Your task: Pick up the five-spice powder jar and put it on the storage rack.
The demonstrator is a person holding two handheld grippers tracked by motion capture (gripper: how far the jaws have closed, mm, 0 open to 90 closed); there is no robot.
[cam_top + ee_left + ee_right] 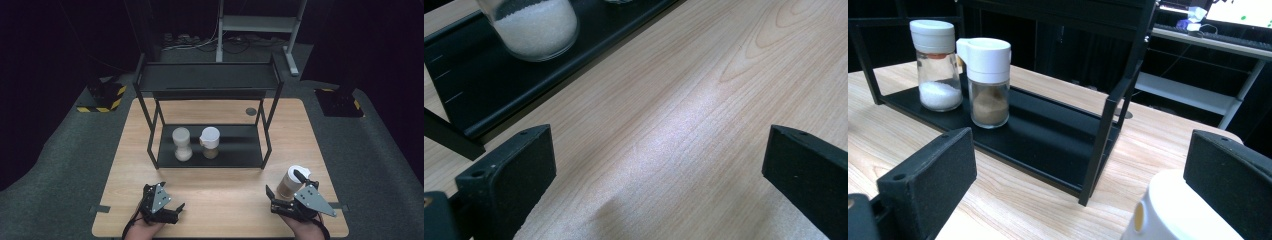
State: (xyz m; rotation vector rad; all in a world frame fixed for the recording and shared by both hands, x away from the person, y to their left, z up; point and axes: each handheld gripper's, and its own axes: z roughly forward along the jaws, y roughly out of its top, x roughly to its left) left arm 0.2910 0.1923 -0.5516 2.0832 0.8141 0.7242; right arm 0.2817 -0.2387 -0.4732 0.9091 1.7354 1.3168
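- Three shakers total — a white salt shaker (938, 65) and a brown spice shaker (988, 82) side by side on the black rack's (240, 150) lower shelf, a third white-capped shaker (292, 181) out on the wooden table (220, 192).
- right gripper (292, 186) — jaws spread wide, straddling the third shaker, not clamped.
- left gripper (167, 202) gaping over bare wood, near the rack's front edge.
- A rack post (1103, 130) stands between the third shaker and the shelf.

Setting: lab or test studio. Wooden table (220, 195) on grey carpet (70, 145), black surrounds. Hazard-taped stand bases (102, 97) at both sides, loose cables (210, 44) and a metal frame (260, 25) behind. Black rack (210, 80) with shakers (182, 144) staged centrally.
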